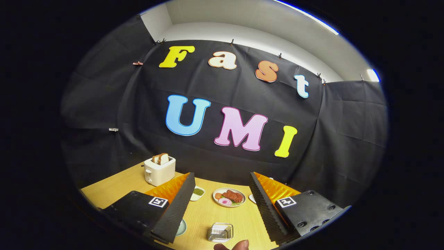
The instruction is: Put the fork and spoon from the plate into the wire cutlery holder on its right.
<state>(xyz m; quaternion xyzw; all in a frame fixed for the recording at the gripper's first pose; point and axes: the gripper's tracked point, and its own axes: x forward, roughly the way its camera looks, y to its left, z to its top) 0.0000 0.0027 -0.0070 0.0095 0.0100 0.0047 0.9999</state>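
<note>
Black cloth-walled booth, pale wood counter [208, 215]. Tongs [218, 205] held high, spread wide apart, empty. Wire cutlery holder [221, 232] sits low between the fingers, near the camera. Fork and spoon cannot be made out. Judged: approach step, nothing grasped; next move calls for dipping down to locate the cutlery.

We see the hand-held gripper [220, 203] as two wedge-shaped fingers with finely ribbed inner faces, standing wide apart. Behind each finger, on the side away from the gap, we note an orange backing with a ridged surface. Further back sit flat dark mounting blocks, each bearing a small square black-and-white marker. The block right of the gap shows several round screw heads. A fingertip [240, 245] peeks in just below that gap.
</note>
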